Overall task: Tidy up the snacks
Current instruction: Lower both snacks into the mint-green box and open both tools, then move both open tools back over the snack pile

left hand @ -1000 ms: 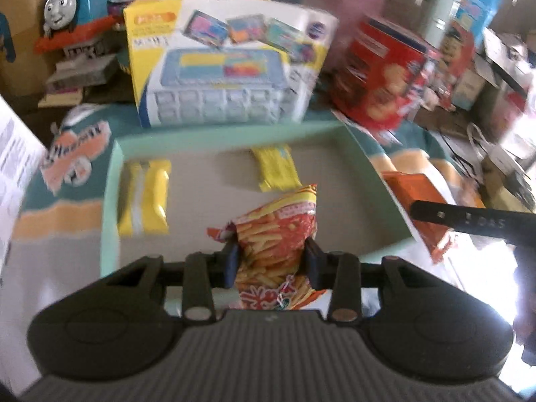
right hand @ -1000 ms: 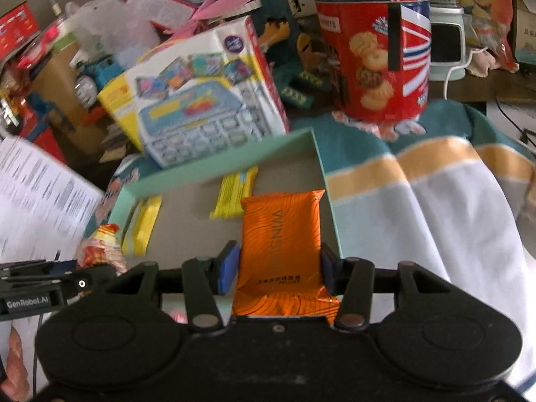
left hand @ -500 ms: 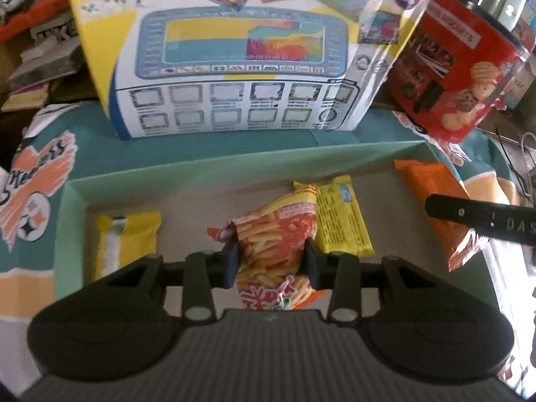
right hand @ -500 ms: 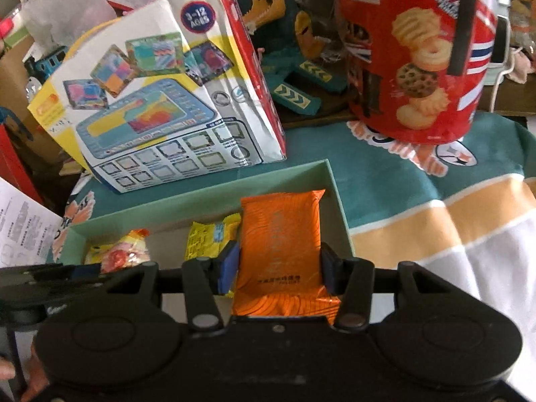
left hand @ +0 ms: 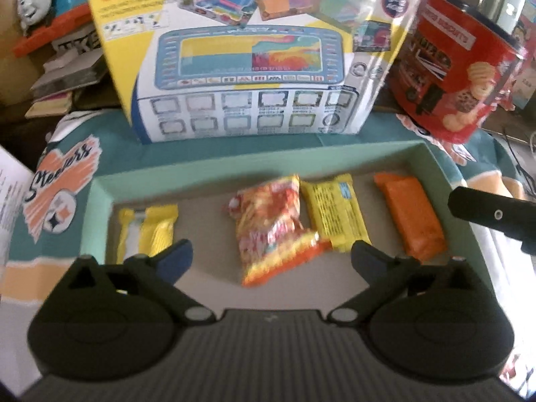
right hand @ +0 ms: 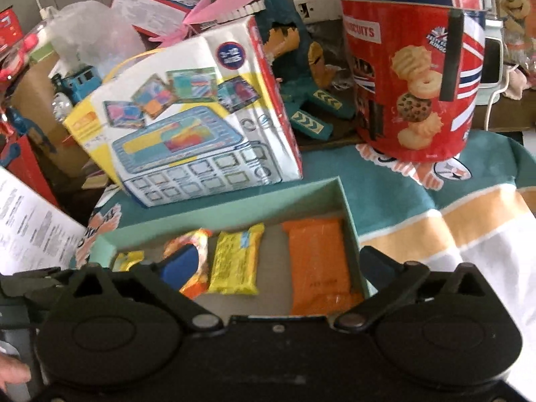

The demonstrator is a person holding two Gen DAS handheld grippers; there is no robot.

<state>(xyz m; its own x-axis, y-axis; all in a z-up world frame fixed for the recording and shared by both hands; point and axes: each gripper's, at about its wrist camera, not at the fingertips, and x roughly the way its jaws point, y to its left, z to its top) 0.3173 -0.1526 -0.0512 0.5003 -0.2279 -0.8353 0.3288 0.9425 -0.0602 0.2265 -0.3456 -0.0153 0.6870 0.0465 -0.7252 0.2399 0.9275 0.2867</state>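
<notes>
Four snack packs lie in the green tray (left hand: 100,187): two yellow bars (left hand: 147,231) (left hand: 335,214), one red-orange chip bag (left hand: 271,227), one orange packet (left hand: 412,214). Left hand-held gripper (left hand: 271,258) and right hand-held gripper (right hand: 278,264) are both spread wide, empty. Only the right view shows the whole biscuit tin (right hand: 412,73).

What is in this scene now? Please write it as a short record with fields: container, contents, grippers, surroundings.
container: green box on a teal cloth
contents, left to right: yellow packet; red-orange fries bag; yellow bar; orange packet
left gripper: open, holds nothing
right gripper: open, holds nothing
surroundings: toy tablet box and red biscuit tin behind the box
</notes>
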